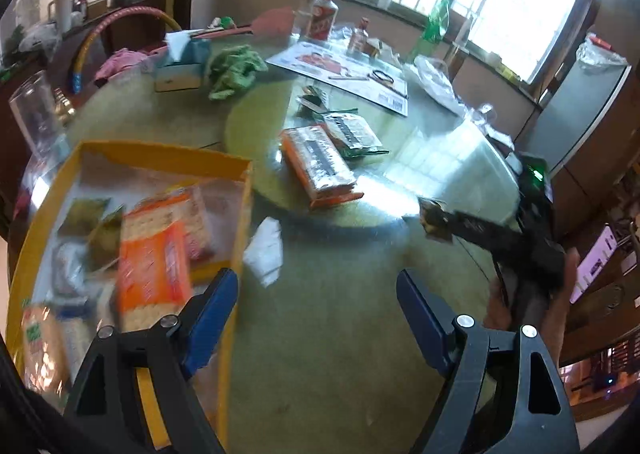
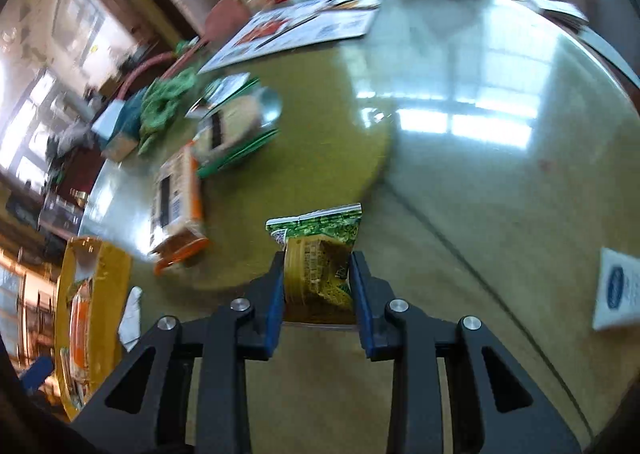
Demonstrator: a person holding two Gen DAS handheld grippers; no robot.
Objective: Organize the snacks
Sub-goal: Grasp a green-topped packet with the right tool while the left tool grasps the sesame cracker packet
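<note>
A yellow cardboard box point(image 1: 160, 155) stands at the left with several snack packs in it, an orange cracker pack point(image 1: 154, 266) on top. My left gripper point(image 1: 318, 316) hangs open over the table beside the box's right wall, nothing between its blue pads. On the round turntable lie another orange cracker pack point(image 1: 320, 166) and a green-edged pack point(image 1: 352, 134). My right gripper point(image 2: 318, 282) is shut on a small green and yellow snack packet point(image 2: 320, 262), held above the table. The box point(image 2: 106, 274) is to its left. In the left wrist view the right gripper point(image 1: 434, 218) comes in from the right.
At the back of the green round table point(image 1: 340, 374) are a tissue box point(image 1: 182, 62), a green cloth point(image 1: 234, 70), a printed sheet point(image 1: 344, 70) and bottles point(image 1: 322, 16). A clear jar point(image 1: 34, 114) stands far left. A white scrap point(image 1: 264, 250) lies near the box, a white card point(image 2: 618, 290) at right.
</note>
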